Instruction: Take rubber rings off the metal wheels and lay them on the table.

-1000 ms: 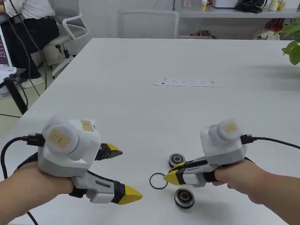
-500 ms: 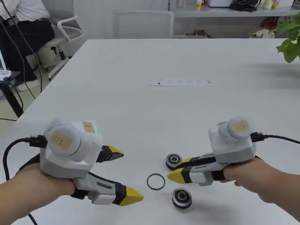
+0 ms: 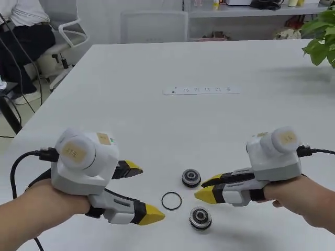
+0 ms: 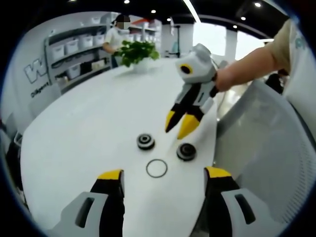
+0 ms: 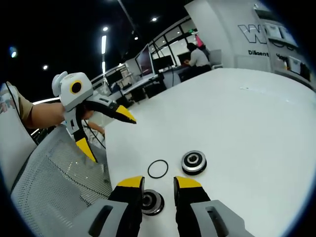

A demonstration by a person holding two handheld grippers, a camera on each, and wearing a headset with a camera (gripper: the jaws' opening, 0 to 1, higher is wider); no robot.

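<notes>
Left gripper [image 3: 145,192]: jaws wide apart, empty, held over the white table [image 3: 157,120].
Rubber ring [image 3: 171,200]: loose, flat on the table between both grippers.
Far wheel [image 3: 191,178]: just beyond the ring.
Near wheel [image 3: 200,218]: beside the ring, not touching it.
Right gripper [image 3: 204,189]: jaws narrowly parted, empty.

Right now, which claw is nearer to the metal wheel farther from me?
Right. The right claw has its tips just beside the far wheel; the left claw is well away on the other side, past the rubber ring.
</notes>
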